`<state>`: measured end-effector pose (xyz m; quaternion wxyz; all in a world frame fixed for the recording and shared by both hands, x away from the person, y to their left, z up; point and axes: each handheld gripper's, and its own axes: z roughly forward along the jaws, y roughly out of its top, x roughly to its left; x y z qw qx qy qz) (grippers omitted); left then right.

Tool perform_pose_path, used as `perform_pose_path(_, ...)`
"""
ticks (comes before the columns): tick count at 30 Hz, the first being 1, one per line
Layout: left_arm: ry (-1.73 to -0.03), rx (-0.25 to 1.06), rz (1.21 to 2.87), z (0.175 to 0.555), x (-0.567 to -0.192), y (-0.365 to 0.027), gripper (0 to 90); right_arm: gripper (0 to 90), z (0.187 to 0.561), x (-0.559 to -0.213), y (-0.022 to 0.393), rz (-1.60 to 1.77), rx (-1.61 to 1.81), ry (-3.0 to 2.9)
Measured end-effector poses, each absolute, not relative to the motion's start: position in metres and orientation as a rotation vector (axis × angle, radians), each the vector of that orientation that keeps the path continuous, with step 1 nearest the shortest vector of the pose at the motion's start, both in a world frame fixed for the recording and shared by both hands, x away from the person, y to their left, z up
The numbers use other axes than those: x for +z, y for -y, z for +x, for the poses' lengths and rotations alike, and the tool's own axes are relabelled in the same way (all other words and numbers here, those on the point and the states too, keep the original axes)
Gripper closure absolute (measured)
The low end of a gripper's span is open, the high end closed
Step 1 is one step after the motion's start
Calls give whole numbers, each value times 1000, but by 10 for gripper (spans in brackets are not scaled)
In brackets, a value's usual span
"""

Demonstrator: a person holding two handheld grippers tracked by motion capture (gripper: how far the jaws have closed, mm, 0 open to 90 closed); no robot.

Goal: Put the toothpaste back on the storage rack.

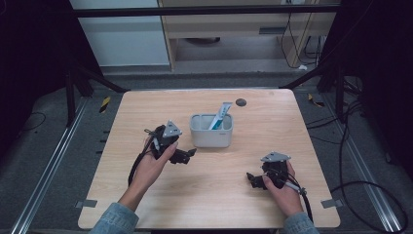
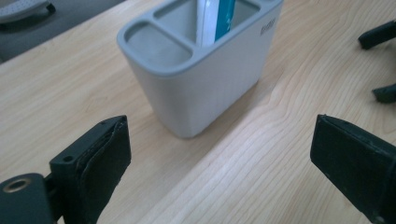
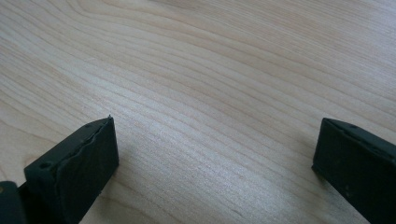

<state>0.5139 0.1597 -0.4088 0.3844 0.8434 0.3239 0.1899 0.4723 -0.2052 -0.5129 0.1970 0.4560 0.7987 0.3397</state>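
Pale wood-grain table [image 1: 160,195] stands on a grey floor, with dark frame posts at its far corners. A light grey plastic compartment holder [image 1: 211,132] sits toward the far edge, about midway across, with a white-and-teal tube [image 1: 219,117] leaning upright in its larger compartment. The left gripper [image 1: 187,155], jaws spread wide and empty, sits just beside the holder's near left corner, pointing at it. The right gripper [image 1: 253,179], likewise released and holding nothing, rests low over bare wood toward the near right corner, well apart from the holder. A careless push from the left jaws could probably skid or tip the light holder, spilling the tube.
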Motion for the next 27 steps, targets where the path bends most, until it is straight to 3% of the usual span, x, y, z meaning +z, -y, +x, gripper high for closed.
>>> perform_pose_path(27,-1089,520,2223,519,-481,-238,52,4,472,-513,205,1277,951,-2236)
